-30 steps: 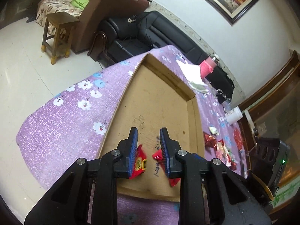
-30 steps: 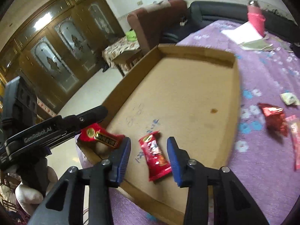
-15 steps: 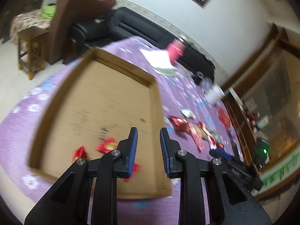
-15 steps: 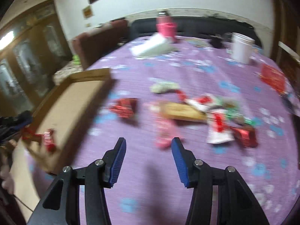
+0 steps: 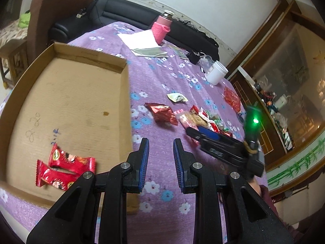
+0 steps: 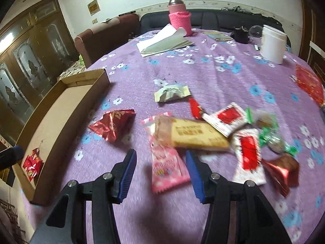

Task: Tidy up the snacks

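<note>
A shallow cardboard tray (image 5: 67, 93) lies on the purple flowered table, with two red snack packets (image 5: 65, 168) in its near corner; the tray also shows in the right wrist view (image 6: 61, 109). My left gripper (image 5: 160, 162) is open and empty above the tablecloth just right of the tray. My right gripper (image 6: 160, 170) is open and empty, hovering over a pink packet (image 6: 167, 168) at the near edge of a snack pile. The pile holds a tan bar (image 6: 195, 135), a dark red foil packet (image 6: 111, 125), red-and-white packets (image 6: 248, 154) and a white packet (image 6: 172, 93). The right gripper's body (image 5: 221, 150) shows in the left wrist view.
A pink-sleeved bottle (image 6: 179, 18), white papers (image 6: 162, 42) and a white jar (image 6: 273, 43) stand at the table's far side. A red foil item (image 6: 309, 83) lies at the right edge. A black sofa (image 5: 126, 16) and brown armchair (image 5: 52, 14) are beyond the table.
Both grippers let go of the red packets in the tray and swung right. The right gripper moved over the snack pile; the left now hovers just right of the tray.
</note>
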The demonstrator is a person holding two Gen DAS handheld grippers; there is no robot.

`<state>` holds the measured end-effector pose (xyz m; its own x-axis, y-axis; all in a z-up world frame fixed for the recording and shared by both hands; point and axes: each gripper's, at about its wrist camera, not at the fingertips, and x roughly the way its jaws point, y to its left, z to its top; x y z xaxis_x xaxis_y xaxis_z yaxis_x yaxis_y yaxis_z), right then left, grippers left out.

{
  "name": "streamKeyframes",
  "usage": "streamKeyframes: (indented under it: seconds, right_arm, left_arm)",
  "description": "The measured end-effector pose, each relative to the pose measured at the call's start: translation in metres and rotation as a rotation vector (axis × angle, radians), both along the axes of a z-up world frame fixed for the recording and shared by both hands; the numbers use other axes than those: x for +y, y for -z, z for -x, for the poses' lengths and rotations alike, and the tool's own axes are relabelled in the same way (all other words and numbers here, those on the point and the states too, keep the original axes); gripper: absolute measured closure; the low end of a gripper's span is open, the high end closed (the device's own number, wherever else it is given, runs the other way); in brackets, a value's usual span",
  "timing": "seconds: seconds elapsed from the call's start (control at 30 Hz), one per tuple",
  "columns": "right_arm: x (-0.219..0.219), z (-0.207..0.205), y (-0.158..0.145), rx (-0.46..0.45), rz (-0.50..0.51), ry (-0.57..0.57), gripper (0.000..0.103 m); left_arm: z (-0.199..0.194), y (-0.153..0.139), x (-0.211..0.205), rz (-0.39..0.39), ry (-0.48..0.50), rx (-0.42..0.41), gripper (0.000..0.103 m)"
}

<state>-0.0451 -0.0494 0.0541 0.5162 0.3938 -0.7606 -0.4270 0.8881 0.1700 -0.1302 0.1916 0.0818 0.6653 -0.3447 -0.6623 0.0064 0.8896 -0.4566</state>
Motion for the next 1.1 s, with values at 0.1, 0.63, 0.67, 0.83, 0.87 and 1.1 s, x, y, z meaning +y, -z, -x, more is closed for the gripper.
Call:
streamKeyframes:
  seconds: [0.1,0.63,0.67,0.83,0.87,1.1]
  right_arm:
    - [-0.003,-0.006,0.004,0.022,-0.053,0.001,0.058]
    - [-0.024,-0.009,0.008,0.092,-0.18,0.009,0.072]
    - [-0.024,-0.009,0.008,0.092,-0.18,0.009,0.072]
    - [-0.021,-0.008,0.008,0.084,-0.163,0.001,0.07]
    - [-0.02,-0.008,0.008,0.082,-0.16,0.001,0.069]
    - [-0.018,-0.007,0.007,0.078,-0.154,0.001,0.069]
  left_arm:
    - [-0.01,-0.002,-0.013,-0.031,0.019,0.006,0.08]
    - [-0.129,0.023,-0.04,-0.01,-0.048,0.102,0.081]
    - [-0.135,0.026,-0.04,-0.014,-0.05,0.115,0.081]
    - [-0.151,0.048,-0.043,-0.016,-0.028,0.21,0.081]
    - [-0.152,0.05,-0.044,-0.018,-0.027,0.207,0.081]
    - [-0.152,0.049,-0.048,-0.095,-0.029,0.191,0.064]
